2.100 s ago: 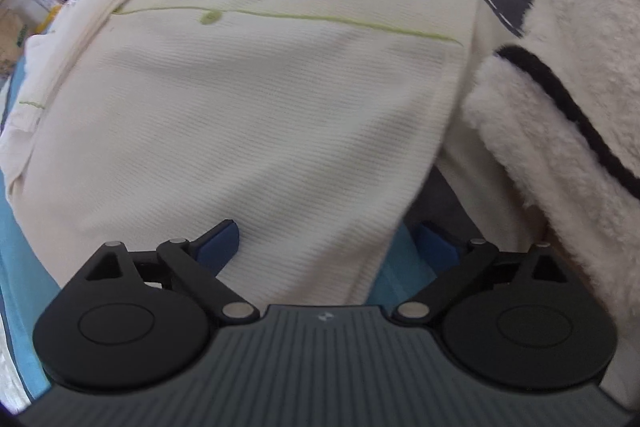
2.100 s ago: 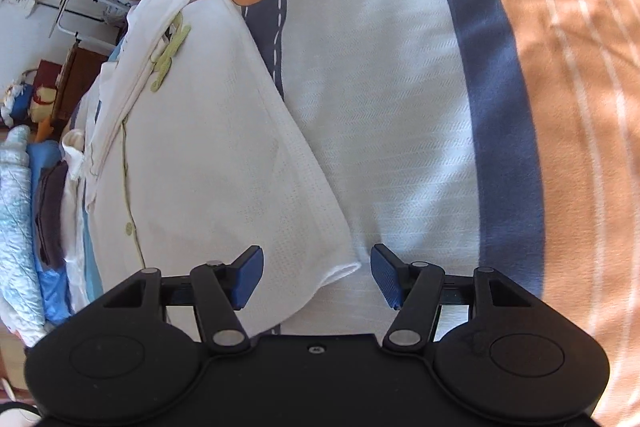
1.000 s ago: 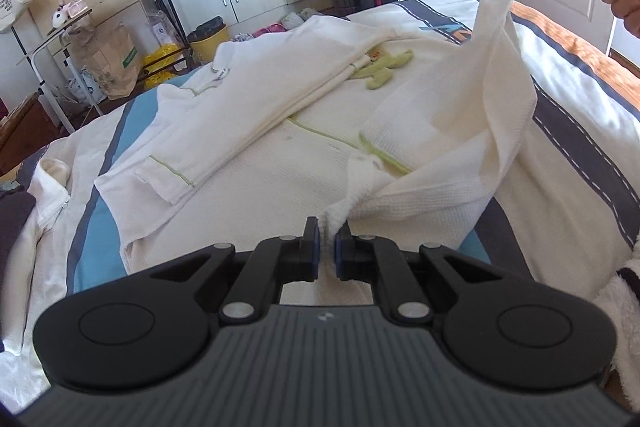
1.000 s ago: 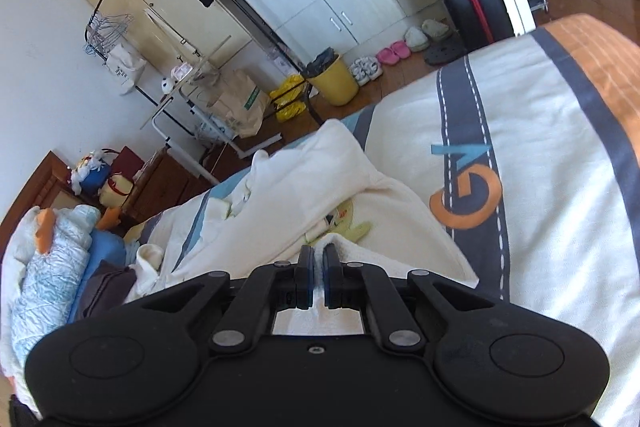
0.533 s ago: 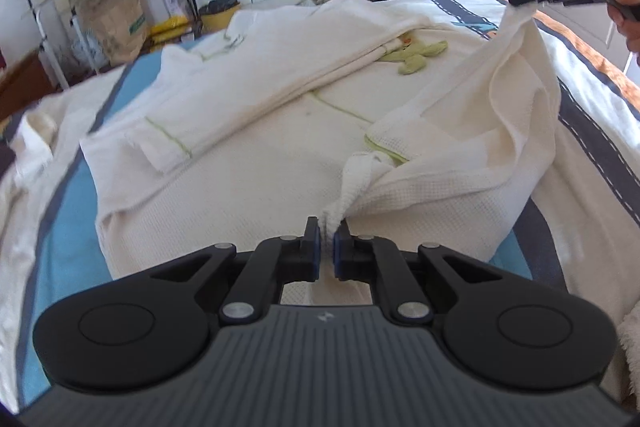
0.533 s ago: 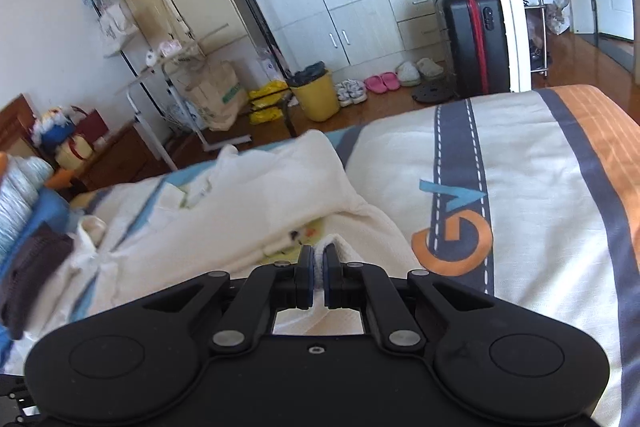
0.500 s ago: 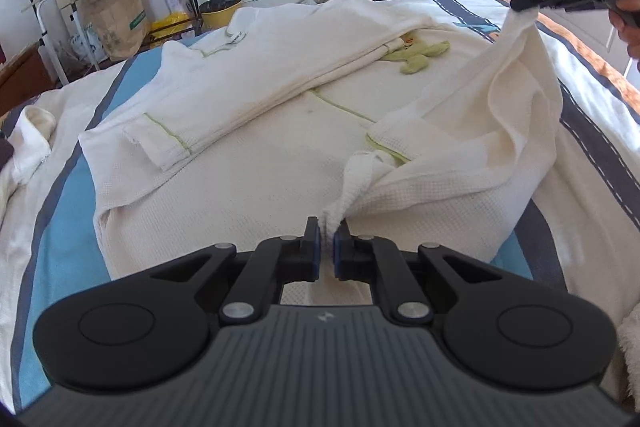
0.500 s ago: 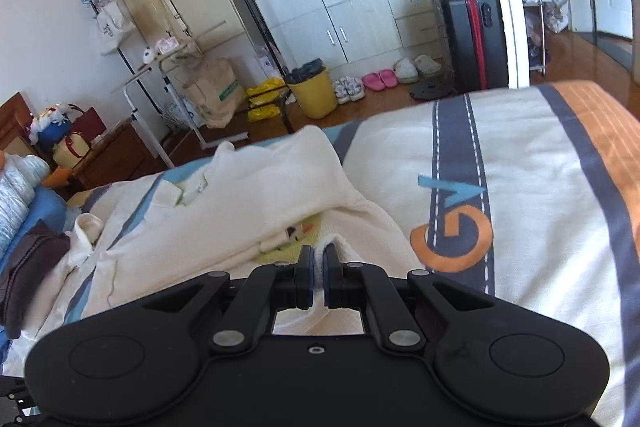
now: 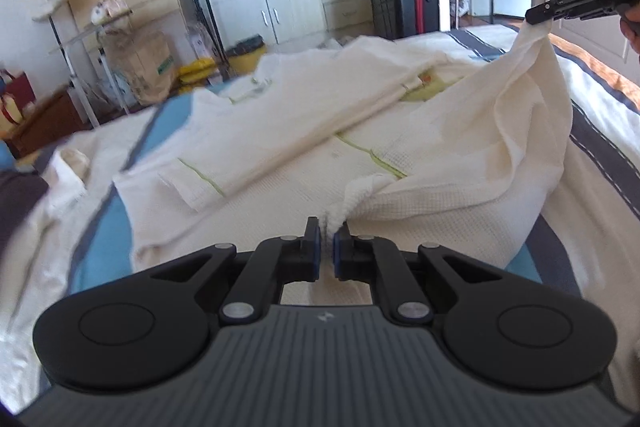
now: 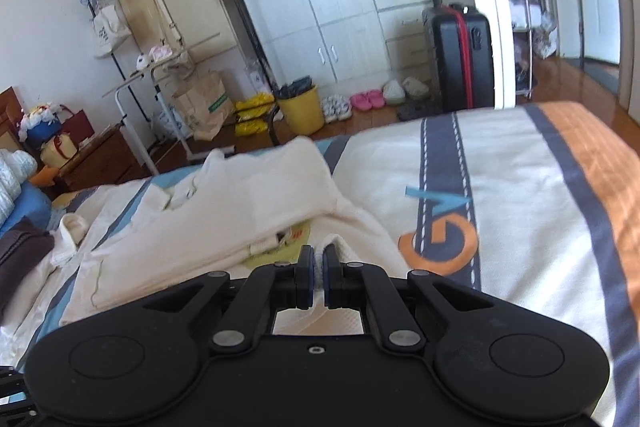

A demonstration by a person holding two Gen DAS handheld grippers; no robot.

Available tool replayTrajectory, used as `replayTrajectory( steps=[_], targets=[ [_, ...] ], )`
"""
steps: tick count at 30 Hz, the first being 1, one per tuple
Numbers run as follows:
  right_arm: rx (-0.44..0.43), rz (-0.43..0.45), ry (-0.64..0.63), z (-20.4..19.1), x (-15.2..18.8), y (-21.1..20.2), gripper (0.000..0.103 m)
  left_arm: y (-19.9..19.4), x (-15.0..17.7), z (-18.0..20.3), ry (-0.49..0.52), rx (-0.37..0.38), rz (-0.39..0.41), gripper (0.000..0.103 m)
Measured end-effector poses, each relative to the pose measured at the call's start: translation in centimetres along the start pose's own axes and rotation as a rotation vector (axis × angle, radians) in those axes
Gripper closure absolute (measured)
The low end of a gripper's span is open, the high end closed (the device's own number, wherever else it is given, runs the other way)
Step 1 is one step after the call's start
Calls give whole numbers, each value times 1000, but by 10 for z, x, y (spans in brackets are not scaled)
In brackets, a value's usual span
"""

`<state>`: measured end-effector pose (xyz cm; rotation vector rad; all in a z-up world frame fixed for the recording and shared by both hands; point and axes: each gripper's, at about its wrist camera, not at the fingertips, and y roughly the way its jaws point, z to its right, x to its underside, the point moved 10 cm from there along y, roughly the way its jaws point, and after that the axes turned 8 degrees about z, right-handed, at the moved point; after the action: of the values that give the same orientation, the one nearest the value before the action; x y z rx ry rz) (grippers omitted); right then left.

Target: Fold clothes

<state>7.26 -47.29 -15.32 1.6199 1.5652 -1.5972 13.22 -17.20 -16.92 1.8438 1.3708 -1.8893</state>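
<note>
Left-wrist view: the left gripper (image 9: 327, 243), at lower centre of the frame, is pinching one bottom corner of the cream waffle-knit garment (image 9: 288, 147), its blue pads pressed together w/ a twist of cloth showing between them. The right gripper (image 9: 538, 15), at the upper right of the frame, is nipping the other corner and holding it up, so the hem is hanging between the two grips as a slack, draped sheet. The rest of the garment is lying on the striped bedspread (image 9: 600, 123), spread across mid-frame, one sleeve w/ green piping (image 9: 192, 183) folded across the body toward centre left. Right-wrist view: the right gripper (image 10: 317, 275), at lower centre, is likewise clamped shut on a thin ridge of the same cloth; the garment (image 10: 240, 211) is lying left of centre, the bedspread (image 10: 520, 211) w/ its orange logo to the right. A dark suitcase (image 10: 460, 55) and a yellow bin (image 10: 304, 109) are standing on the floor at upper right and centre, well apart from the bed. Handling (judged): fabric is looking soft, light and limp, w/ no stiffness, so it should be sagging wherever unsupported and creasing freely; the waffle texture is probably giving the pads fair purchase. Best holds are appearing to be the hem corners, as now, keeping the edge taut between grips.
</note>
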Motion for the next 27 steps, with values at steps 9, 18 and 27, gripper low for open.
replayTrajectory(
  steps=[9, 18, 27],
  targets=[
    [-87, 4, -183, -40, -68, 47, 96, 29, -70, -66, 29, 3, 67, 97],
    [-71, 86, -240, -76, -174, 144, 97, 107, -152, -185, 33, -226, 162, 97],
    [106, 25, -192, -87, -133, 238, 61, 206, -50, -239, -426, -230, -132, 62]
  ],
)
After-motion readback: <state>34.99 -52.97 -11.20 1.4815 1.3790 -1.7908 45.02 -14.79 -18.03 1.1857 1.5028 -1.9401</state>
